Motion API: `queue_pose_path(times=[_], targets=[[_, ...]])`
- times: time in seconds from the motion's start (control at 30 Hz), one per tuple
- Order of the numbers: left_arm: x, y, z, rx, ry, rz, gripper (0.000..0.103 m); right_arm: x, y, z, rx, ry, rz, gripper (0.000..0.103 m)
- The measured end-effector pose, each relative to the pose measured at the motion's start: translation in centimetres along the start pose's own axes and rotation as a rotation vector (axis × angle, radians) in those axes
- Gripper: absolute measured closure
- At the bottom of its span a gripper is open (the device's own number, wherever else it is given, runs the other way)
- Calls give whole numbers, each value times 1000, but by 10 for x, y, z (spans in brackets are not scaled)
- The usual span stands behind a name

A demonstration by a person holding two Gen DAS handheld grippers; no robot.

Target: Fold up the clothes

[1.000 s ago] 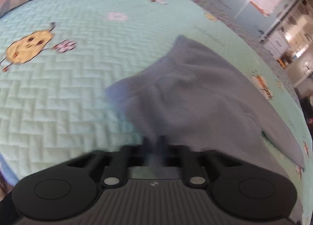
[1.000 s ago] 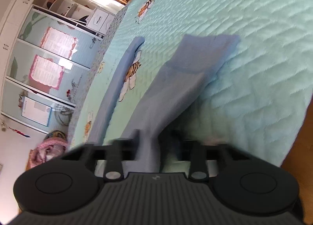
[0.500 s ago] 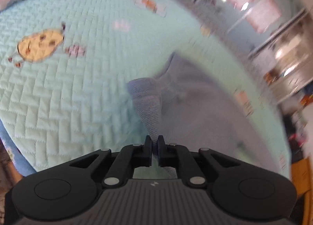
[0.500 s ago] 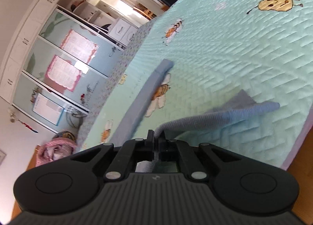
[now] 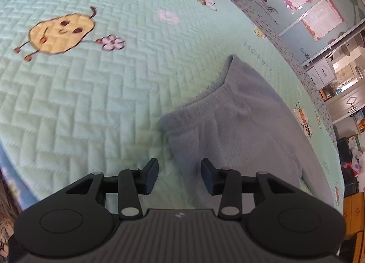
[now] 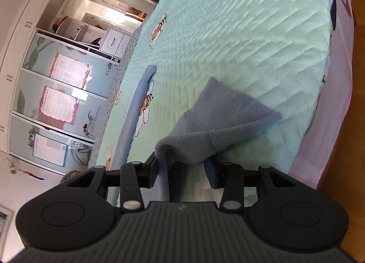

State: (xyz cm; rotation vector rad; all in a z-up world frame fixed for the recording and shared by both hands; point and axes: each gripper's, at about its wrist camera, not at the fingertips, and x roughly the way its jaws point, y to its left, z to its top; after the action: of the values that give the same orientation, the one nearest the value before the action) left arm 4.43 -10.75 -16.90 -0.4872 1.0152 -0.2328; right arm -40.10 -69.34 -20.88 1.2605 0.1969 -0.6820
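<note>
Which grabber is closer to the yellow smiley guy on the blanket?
Left. The left gripper points over the quilt toward the yellow smiley figure. In the right gripper view, it shows only at the far top edge.

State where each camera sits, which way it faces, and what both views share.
Left wrist: rides the open left gripper, looking along its fingers over the grey garment on the green quilt.
Right wrist: rides the open right gripper, facing across the quilt toward glass cabinet doors; cloth drapes between its fingers.
Shared: garment, quilt.
</note>
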Motion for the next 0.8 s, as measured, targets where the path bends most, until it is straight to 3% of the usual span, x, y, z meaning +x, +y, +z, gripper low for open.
queue_pose_path(times=[0.03,0.07,0.2,0.27,0.33,0.37,0.4,0.47,0.5,0.53,0.63,0.7,0.73,0.77,0.8], targets=[[2,-4,0,17,-2,26,95,0,0,-1,-13,8,-13,90],[1,-3,1,25,-2,26,99,-1,0,-2,-25,17,-25,93],[-14,0,4,43,-21,4,100,-14,-2,-4,-27,38,-18,99],[-19,7,8,22,-10,-22,100,-19,-9,-8,1,82,1,98],[-19,12,11,4,9,-37,99,-22,-19,-13,34,113,18,85],[-16,12,11,2,23,-37,99,-26,-25,-14,63,95,30,74],[-14,11,11,0,38,-38,99,-29,-30,-13,100,68,45,69],[-10,8,9,5,61,-38,98,-36,-36,-9,163,4,79,47],[-7,5,6,19,68,-37,96,-37,-36,-6,165,-17,82,42],[-5,1,3,31,74,-35,87,-37,-35,-1,155,-43,77,37],[1,-3,-2,14,56,-49,67,-28,-34,9,172,-80,56,34],[2,-9,-2,17,41,-55,66,-21,-35,12,183,-95,72,34],[1,-13,-2,43,30,-30,81,-17,-35,14,188,-103,81,44],[-1,-16,-2,69,19,-7,100,-13,-32,15,164,-81,77,82],[-4,-16,0,73,20,-18,100,-14,-29,18,142,-70,61,99]])
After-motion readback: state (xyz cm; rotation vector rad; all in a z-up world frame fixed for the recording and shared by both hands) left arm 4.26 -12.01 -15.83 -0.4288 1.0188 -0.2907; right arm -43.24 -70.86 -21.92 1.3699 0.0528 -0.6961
